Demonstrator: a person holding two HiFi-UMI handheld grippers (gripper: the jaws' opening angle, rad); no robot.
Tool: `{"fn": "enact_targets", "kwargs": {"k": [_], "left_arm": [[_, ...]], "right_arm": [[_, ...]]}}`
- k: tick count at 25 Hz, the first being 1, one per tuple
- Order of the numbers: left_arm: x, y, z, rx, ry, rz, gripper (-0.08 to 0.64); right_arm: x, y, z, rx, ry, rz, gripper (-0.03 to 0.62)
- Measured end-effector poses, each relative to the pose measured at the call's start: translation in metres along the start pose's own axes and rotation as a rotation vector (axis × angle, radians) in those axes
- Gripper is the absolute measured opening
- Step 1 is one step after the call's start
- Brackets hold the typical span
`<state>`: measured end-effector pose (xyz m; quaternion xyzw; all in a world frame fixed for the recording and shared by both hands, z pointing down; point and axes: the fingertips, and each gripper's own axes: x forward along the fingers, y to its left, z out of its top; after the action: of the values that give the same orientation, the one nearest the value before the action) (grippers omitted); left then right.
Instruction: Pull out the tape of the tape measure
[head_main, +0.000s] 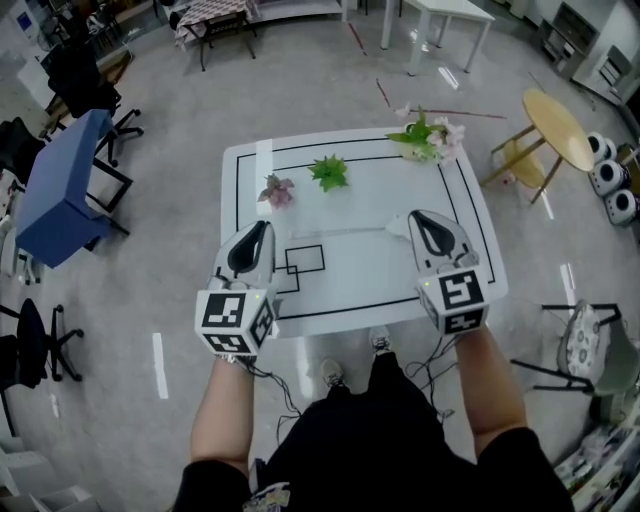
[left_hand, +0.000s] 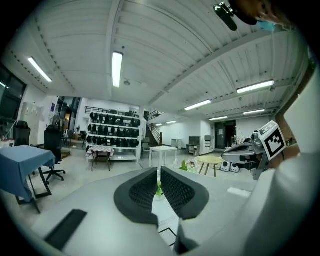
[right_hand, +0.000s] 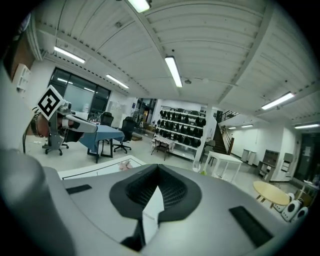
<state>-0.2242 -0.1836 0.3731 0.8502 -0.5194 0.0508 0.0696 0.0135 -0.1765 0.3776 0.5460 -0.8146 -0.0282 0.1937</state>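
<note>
No tape measure shows in any view. In the head view both grippers hover over the near edge of a white table (head_main: 400, 290) marked with black lines. My left gripper (head_main: 263, 230) is at the table's near left, its jaws drawn together with only a thin slit and nothing between them (left_hand: 159, 172). My right gripper (head_main: 420, 218) is at the near right, its jaws meeting at the tips, also empty (right_hand: 158, 167). Both point away from me toward the far side of the table.
On the table's far half lie a small pink flower (head_main: 277, 190), a green sprig (head_main: 329, 172) and a bouquet (head_main: 428, 138) at the far right corner. A blue-covered table (head_main: 60, 195) and office chairs stand at left, a round yellow table (head_main: 558, 128) at right.
</note>
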Motion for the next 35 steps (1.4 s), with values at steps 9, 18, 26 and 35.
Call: {"fn": "enact_targets", "kwargs": {"k": [9,18,26,35], "left_arm": [[-0.038,-0.011,0.036,0.002,-0.071,-0.037,0.003],[-0.053,-0.049,0.034,0.016,-0.049,-0.037,0.003],[-0.059,-0.115,0.02,-0.011,-0.04,-0.017,0.003],[-0.085,-0.199,0.015,-0.032,-0.031,0.043,0.003]], "right_arm": [[-0.039,0.015,0.036,0.06,-0.073,0.018,-0.003],[-0.066,0.006,0.038,0.134,-0.098,0.062,-0.003],[-0.103,-0.019,0.01,0.195,-0.122,0.132,-0.003],[-0.163,-0.046,-0.011,0.193,-0.152,0.216,-0.003]]}}
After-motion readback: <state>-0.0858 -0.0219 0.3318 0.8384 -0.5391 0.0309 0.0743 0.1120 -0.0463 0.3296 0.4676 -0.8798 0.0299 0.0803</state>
